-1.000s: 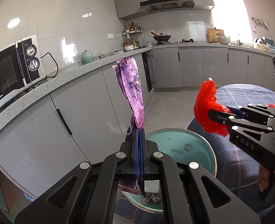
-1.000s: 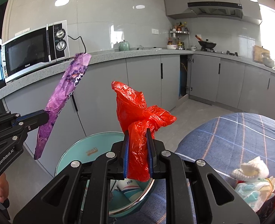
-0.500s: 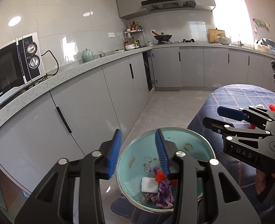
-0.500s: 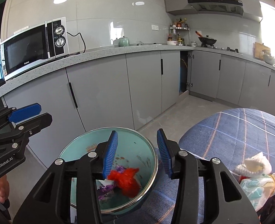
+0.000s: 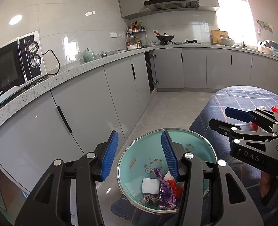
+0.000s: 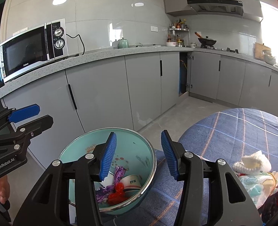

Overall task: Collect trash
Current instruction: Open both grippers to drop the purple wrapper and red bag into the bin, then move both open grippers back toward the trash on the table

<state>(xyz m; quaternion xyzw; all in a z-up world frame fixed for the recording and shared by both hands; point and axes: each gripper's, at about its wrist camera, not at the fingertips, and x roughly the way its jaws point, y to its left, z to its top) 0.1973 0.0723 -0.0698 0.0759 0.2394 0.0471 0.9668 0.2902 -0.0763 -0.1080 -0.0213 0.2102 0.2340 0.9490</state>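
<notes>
Both grippers tilt down over the teal bin (image 5: pixel 195 143), jaws apart and opening, nothing between them. Left gripper (image 5: pixel 140 154) sits low centre; right gripper (image 6: pixel 139 153) likewise in its own view, each showing at the other's frame edge. Purple wrapper (image 5: pixel 166 194) and red bag (image 6: pixel 117 193) lie inside the bin among paper scraps. Checked cloth (image 6: pixel 242 131) at right carries more trash (image 6: pixel 252 171). A second ago each was clamped on its piece; now both pieces are dropped.

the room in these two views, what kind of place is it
Most likely a home kitchen: a microwave sits on a long grey counter over cabinets, and a wok stands on the stove under a range hood.
</notes>
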